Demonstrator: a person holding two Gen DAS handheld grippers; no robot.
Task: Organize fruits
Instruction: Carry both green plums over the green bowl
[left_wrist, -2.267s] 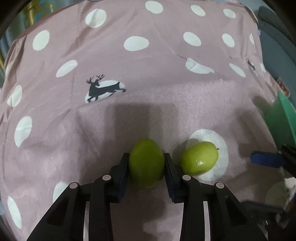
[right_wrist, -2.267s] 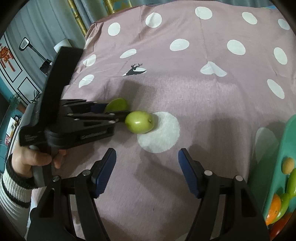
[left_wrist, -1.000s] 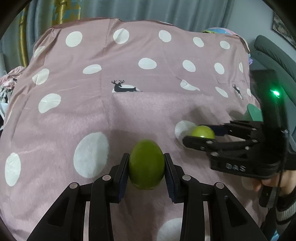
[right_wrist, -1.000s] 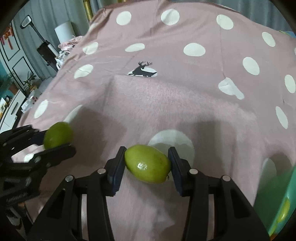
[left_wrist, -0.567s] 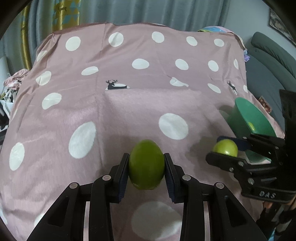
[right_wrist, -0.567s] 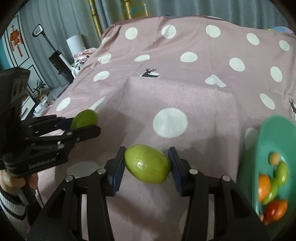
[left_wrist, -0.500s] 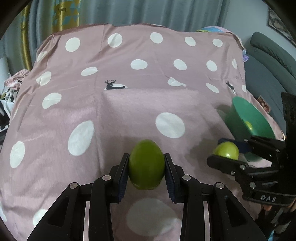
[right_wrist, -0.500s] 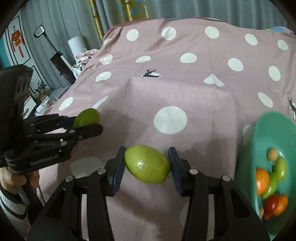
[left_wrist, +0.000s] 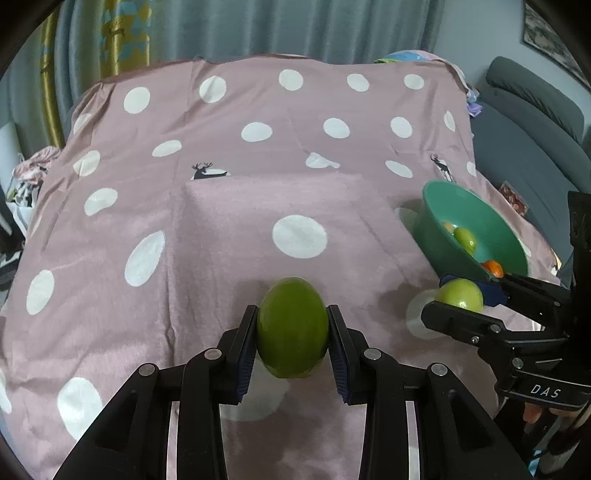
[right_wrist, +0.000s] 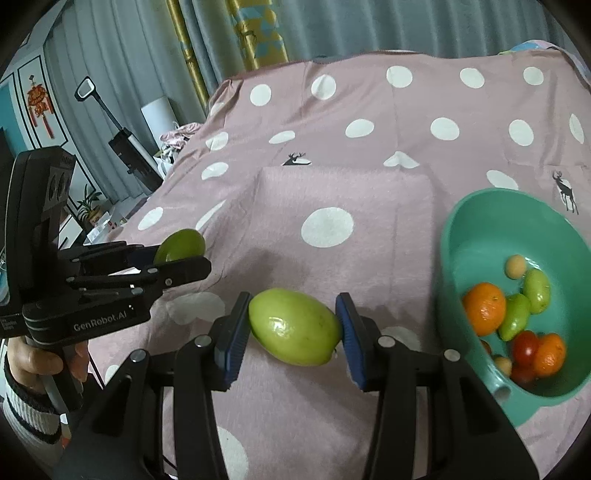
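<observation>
Fruit is held in both tools above a pink cloth with white polka dots that covers the surface. The left hand-held gripper pinches a darker green oval fruit between its blue pads, gripped across the narrow waist with the long axis pointing away from the camera. The right hand-held gripper pinches a paler green fruit, this one lying crosswise so the pads press on its two ends. Both fruits are lifted clear of the cloth.

To the right stands a teal bowl that already holds oranges, small red fruits and several green ones. Seen from the left wrist camera, the right tool and its fruit are just beside the bowl's near rim, while the left tool is further off, over the middle of the cloth. A person's hand and a striped sleeve cuff show behind the left tool.

Each fruit looks firm, smooth and glossy, probably light, with a skin that could slip on the pads or bruise under a hard squeeze. The end-to-end hold on the paler fruit seems the less secure, since little skin meets the pads; a hold across the middle looks safer. Releasing low inside the bowl would likely spare the fruit below.
</observation>
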